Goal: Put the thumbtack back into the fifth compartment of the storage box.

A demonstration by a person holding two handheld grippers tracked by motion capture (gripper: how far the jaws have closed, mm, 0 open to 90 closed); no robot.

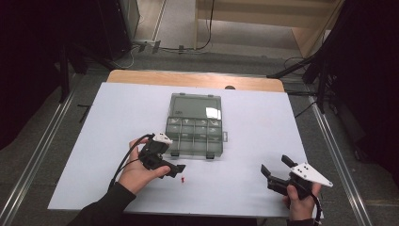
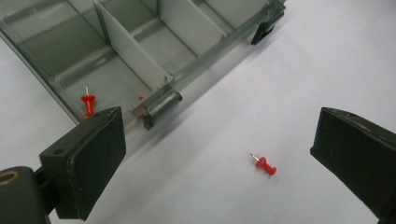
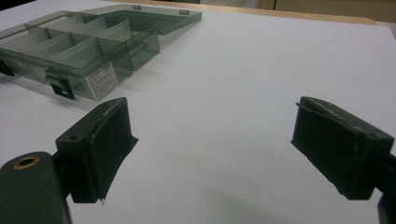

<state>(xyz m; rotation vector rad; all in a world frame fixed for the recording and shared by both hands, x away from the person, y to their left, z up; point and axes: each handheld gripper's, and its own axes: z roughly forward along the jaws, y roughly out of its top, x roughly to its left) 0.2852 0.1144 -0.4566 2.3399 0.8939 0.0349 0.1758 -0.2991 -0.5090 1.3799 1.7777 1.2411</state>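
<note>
L tongs [image 1: 175, 172] sit at the left-centre of the white surface [image 1: 263, 141] in the high view, held in the person's L hand [image 1: 136, 172], a black cable looping back off them toward the sleeve. Jaws are released, wide apart, nothing between the pads. In the L gripper view both black jaws rise from the bottom corners, and a red pushpin [image 2: 264, 164] lies loose on the surface between them, nearer the right jaw, touching neither. It's on its side, metal point aimed up-left. In the high view the same pin is a small red dot [image 1: 182, 179] just right of the jaw tips, just in front of the box.

Next along, centre of the surface: clear grey organizer box [image 1: 195, 136], lid flipped open and lying flat on the far side, dividers splitting the near tray into compartments. L gripper view shows the near wall w/ dark latches [image 2: 159, 108], and a second red pin [image 2: 87, 103] standing inside the end compartment, point up. A further bit of red shows by the latch; can't tell what it is.

Far right, near the front edge: R tongs [image 1: 274, 165] in the R hand [image 1: 301, 200], grey three-cornered plate on top. Jaws released, wide, empty, over bare surface. R gripper view has the box [image 3: 88, 51] well off to the upper left, white label on its end wall.
</note>
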